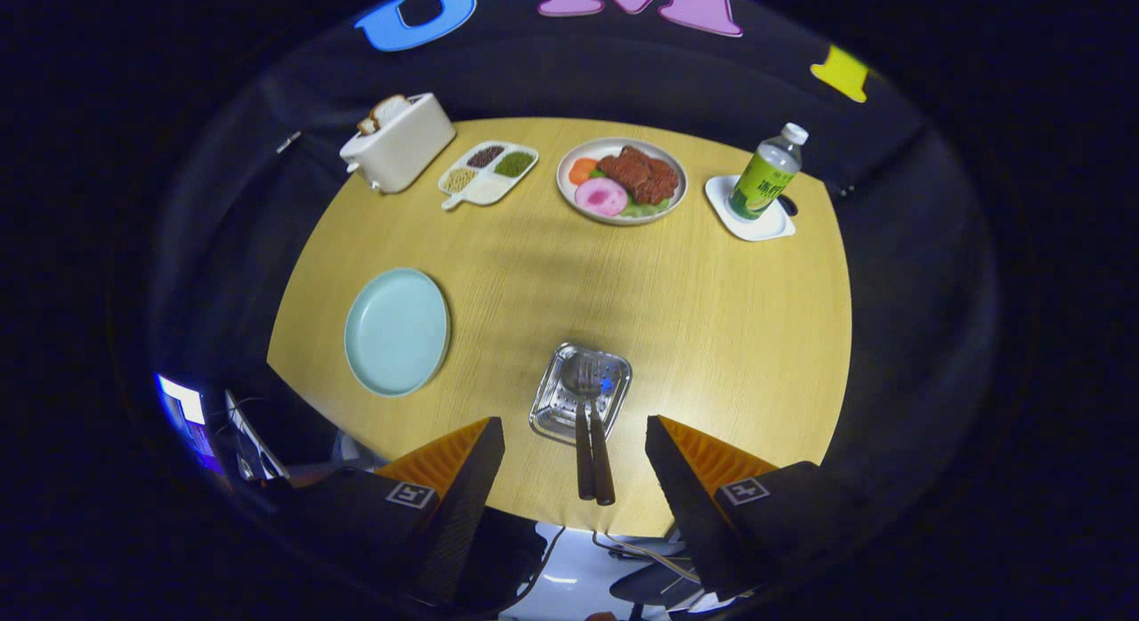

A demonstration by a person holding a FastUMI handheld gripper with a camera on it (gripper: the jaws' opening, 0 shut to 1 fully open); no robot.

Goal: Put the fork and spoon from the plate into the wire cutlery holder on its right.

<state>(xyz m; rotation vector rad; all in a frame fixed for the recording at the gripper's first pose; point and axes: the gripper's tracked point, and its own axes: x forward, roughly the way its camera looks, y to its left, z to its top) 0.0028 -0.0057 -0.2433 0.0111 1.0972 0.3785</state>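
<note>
A square perforated metal cutlery holder [552,412] stands on the wooden table near its front edge, seen from above. The fork [588,374] and spoon [569,385] are inside it, heads down at its bottom, their dark handles [594,465] side by side and rising toward me. My gripper [574,430] hangs open above the holder, one finger on each side of the handles and touching neither. The pale blue plate [396,332] lies left of the holder with a bare surface.
Along the far edge sit a white toaster [400,145] with bread, a divided dish of beans [488,172], a plate of meat and vegetables [621,181], and a green bottle [765,172] on a white coaster. A chair base and cables lie on the floor below the table's front edge.
</note>
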